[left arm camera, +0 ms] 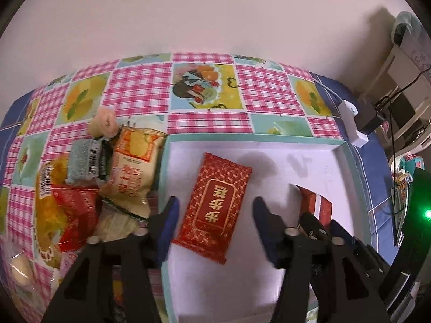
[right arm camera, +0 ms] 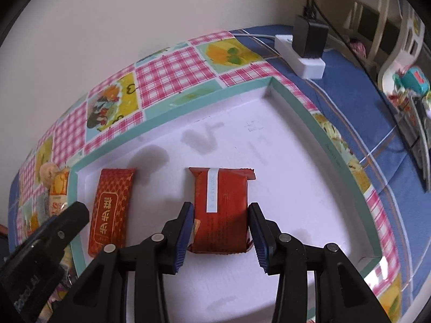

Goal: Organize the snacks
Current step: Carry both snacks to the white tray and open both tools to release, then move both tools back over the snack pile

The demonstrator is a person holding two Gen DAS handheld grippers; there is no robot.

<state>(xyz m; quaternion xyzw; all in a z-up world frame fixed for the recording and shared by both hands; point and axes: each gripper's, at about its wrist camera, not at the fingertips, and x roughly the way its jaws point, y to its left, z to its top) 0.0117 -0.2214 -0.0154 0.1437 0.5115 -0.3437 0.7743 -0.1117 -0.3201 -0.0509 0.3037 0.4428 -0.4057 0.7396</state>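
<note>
A white tray with a teal rim (left arm camera: 296, 137) (right arm camera: 296, 102) lies on the checked tablecloth. A red packet with gold writing (left arm camera: 215, 204) (right arm camera: 110, 210) lies flat in the tray. My left gripper (left arm camera: 215, 212) is open, its fingers on either side of this packet, apart from it. A second red packet with a white strip (right arm camera: 223, 204) (left arm camera: 315, 202) lies in the tray to the right. My right gripper (right arm camera: 221, 215) is open around that packet's near end; its blue pads (right arm camera: 186, 223) stand just beside the wrapper.
A pile of loose snack packets (left arm camera: 107, 183) lies on the cloth left of the tray, also seen in the right wrist view (right arm camera: 58, 188). A white power strip with a black adapter (right arm camera: 304, 51) (left arm camera: 355, 123) sits behind the tray's right corner. Shelves stand at the far right.
</note>
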